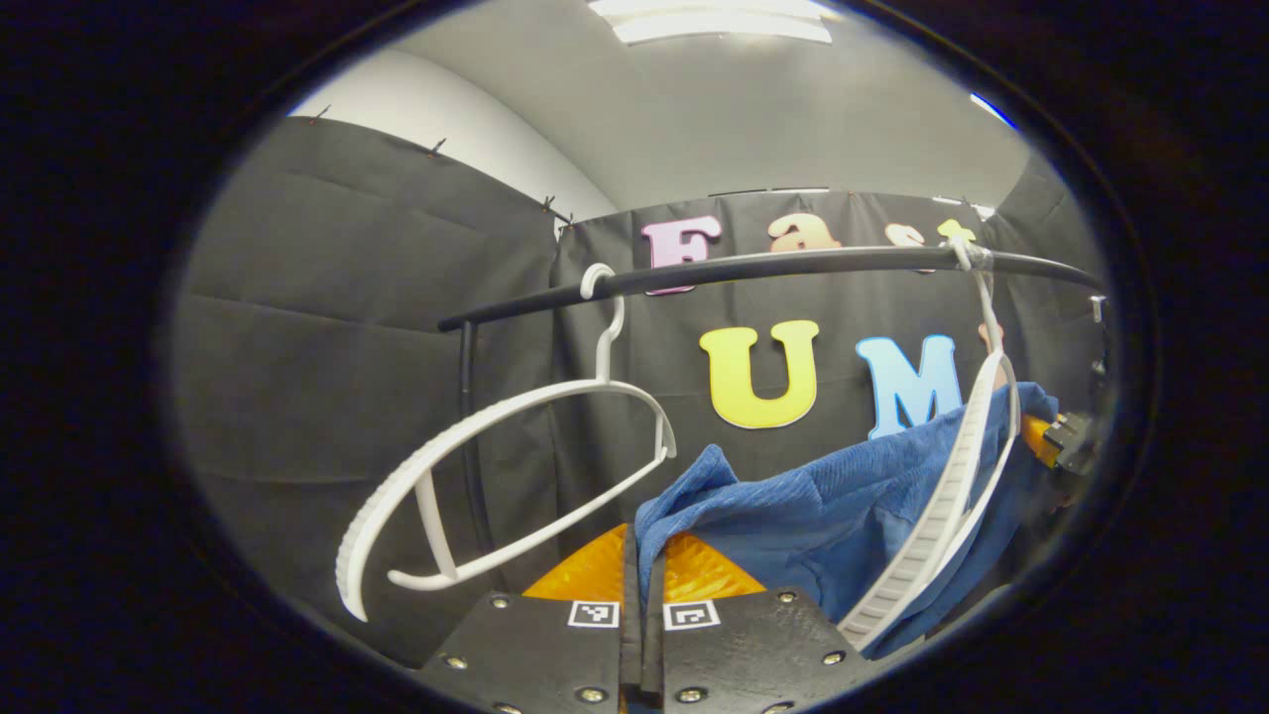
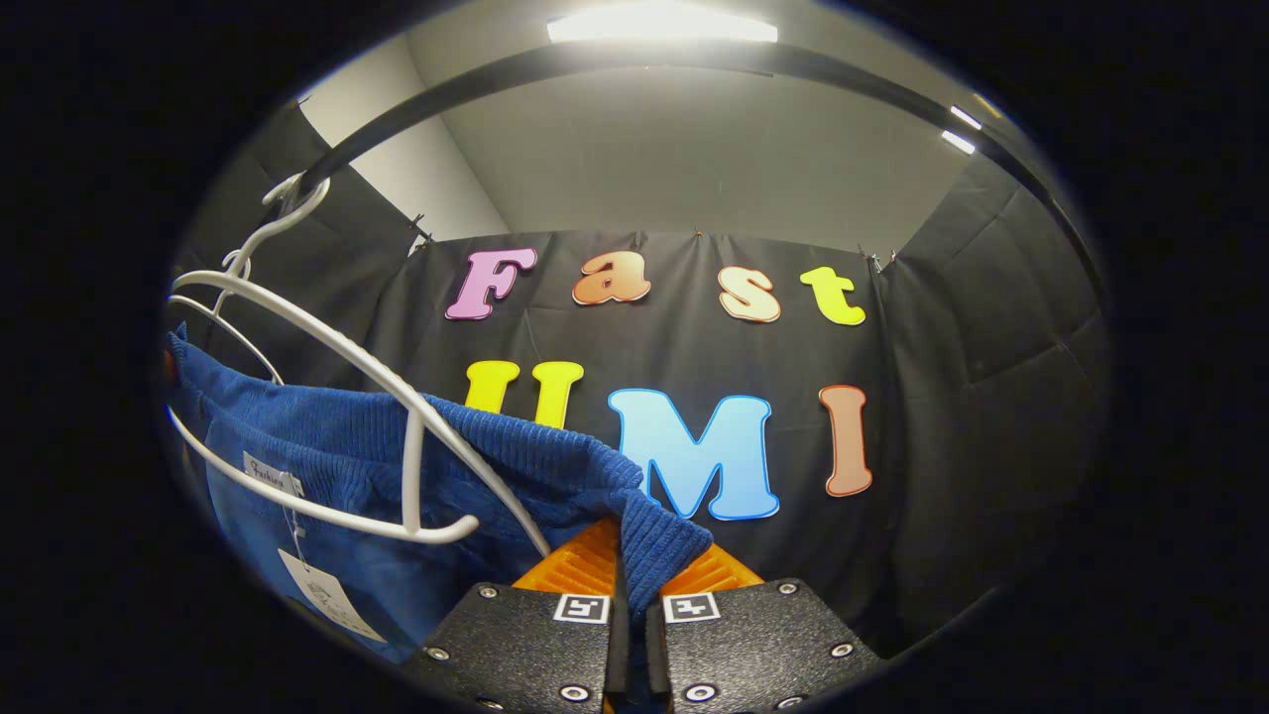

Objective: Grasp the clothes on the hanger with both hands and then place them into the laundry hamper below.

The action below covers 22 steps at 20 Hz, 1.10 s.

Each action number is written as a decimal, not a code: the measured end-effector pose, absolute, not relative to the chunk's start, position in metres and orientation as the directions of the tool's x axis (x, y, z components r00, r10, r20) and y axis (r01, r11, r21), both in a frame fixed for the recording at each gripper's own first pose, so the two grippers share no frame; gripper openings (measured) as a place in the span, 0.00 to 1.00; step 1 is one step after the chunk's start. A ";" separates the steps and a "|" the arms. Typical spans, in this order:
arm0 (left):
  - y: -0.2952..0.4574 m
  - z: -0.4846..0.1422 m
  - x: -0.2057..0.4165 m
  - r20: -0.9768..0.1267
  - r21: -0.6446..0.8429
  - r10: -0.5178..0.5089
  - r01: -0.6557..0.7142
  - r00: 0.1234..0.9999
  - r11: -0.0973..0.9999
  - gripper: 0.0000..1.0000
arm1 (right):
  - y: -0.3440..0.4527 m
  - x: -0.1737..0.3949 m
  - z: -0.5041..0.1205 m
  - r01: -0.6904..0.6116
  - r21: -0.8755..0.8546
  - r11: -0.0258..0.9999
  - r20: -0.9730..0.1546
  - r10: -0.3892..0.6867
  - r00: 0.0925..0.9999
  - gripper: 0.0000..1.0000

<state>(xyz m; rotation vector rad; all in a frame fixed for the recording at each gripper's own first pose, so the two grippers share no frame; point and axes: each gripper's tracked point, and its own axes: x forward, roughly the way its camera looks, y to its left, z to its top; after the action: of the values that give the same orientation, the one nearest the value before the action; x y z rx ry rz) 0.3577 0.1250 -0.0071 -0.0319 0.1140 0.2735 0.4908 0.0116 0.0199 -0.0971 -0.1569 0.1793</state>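
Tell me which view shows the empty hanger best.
The left gripper view: the empty hanger hangs whole from the rail, beside the blue garment. The right gripper view shows the other hanger, with the garment draped on it.

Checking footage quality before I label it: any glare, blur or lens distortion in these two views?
Left gripper view: the ceiling light is bright but contained; the black rail bows from the fisheye; the far gripper at the rim looks soft. Right gripper view: the ceiling light blows out white; the rail arcs strongly; the blue garment ribbing stays sharp.
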 end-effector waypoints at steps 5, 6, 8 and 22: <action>0.119 -0.035 0.350 -0.161 -0.050 0.241 -0.251 0.957 0.967 0.06 | 0.007 0.496 -0.025 -0.173 -0.090 0.981 0.035 0.177 0.984 0.06; 0.120 -0.040 0.348 -0.167 -0.050 0.242 -0.253 0.956 0.966 0.06 | 0.008 0.489 -0.035 -0.175 -0.094 0.980 0.020 0.178 0.984 0.06; 0.120 -0.051 0.338 -0.183 -0.048 0.243 -0.256 0.953 0.966 0.01 | 0.009 0.473 -0.054 -0.189 -0.097 0.977 -0.009 0.189 0.982 0.06; 0.102 -0.063 0.312 -0.190 -0.013 0.214 -0.221 0.958 0.975 0.06 | 0.020 0.382 -0.086 -0.272 -0.062 0.960 -0.096 0.266 0.959 0.06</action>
<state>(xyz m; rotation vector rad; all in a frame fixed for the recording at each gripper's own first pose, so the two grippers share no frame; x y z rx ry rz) 0.3120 0.1021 -0.0633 -0.0340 0.1888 0.2206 0.3816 0.0199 -0.0860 -0.0747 0.0869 0.2732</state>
